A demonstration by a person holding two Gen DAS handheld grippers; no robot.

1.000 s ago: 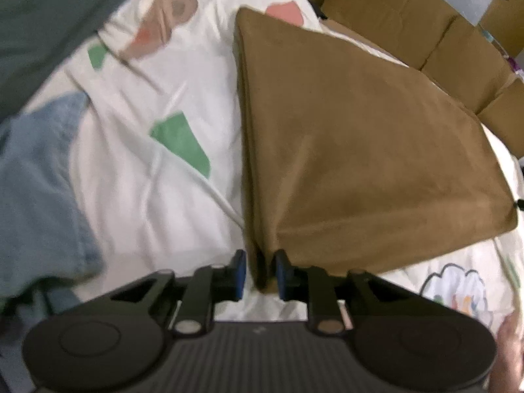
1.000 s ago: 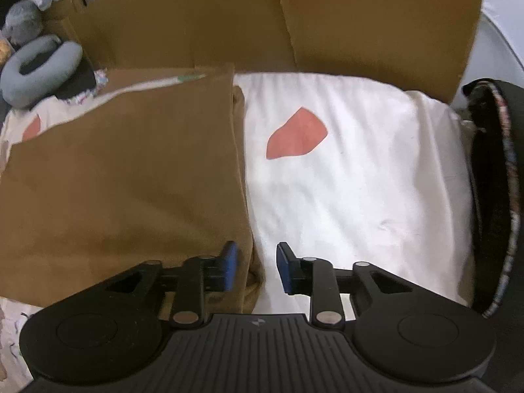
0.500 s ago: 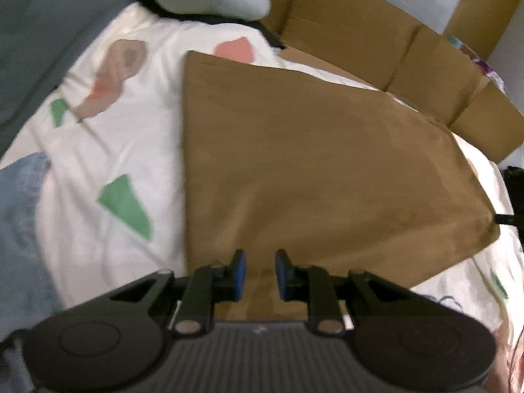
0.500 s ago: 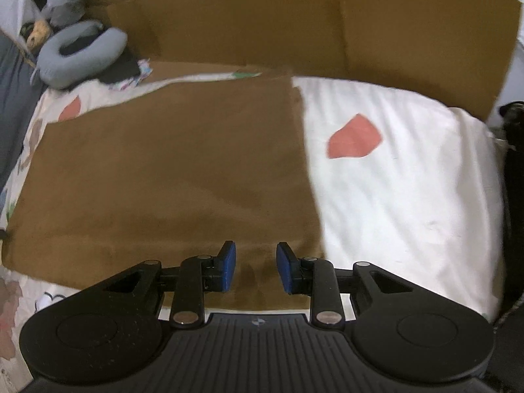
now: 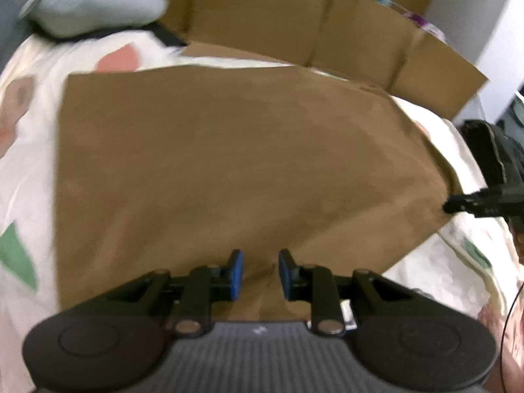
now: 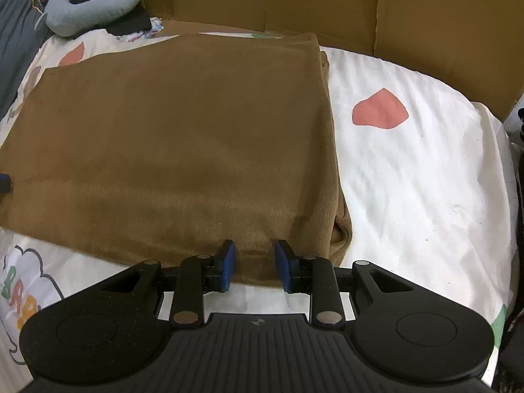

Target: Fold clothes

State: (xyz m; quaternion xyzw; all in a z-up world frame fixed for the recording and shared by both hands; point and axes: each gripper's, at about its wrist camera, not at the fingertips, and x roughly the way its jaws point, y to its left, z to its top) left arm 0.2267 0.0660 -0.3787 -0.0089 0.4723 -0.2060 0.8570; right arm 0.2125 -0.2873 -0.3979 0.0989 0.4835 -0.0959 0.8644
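Observation:
A brown folded cloth [image 5: 235,163] lies flat on the white patterned bedsheet [image 6: 409,180]. In the left wrist view my left gripper [image 5: 260,275] stands open over the middle of the cloth's near edge, with a small crease of cloth between the blue pads. In the right wrist view the same cloth [image 6: 170,137] fills the left and centre. My right gripper [image 6: 253,263] is open at its near edge, close to the thick folded right-hand corner [image 6: 340,229]. Neither gripper holds the fabric.
Cardboard panels [image 6: 327,3] stand along the far side of the bed. A grey neck pillow [image 6: 91,3] lies at the back left. A dark bag [image 5: 491,154] sits off the bed's right edge. Bare sheet with a red patch [image 6: 380,109] lies right of the cloth.
My left gripper has swung from the cloth's left corner to the middle of its near edge. My right gripper has shifted left from the bare sheet onto the cloth's near edge.

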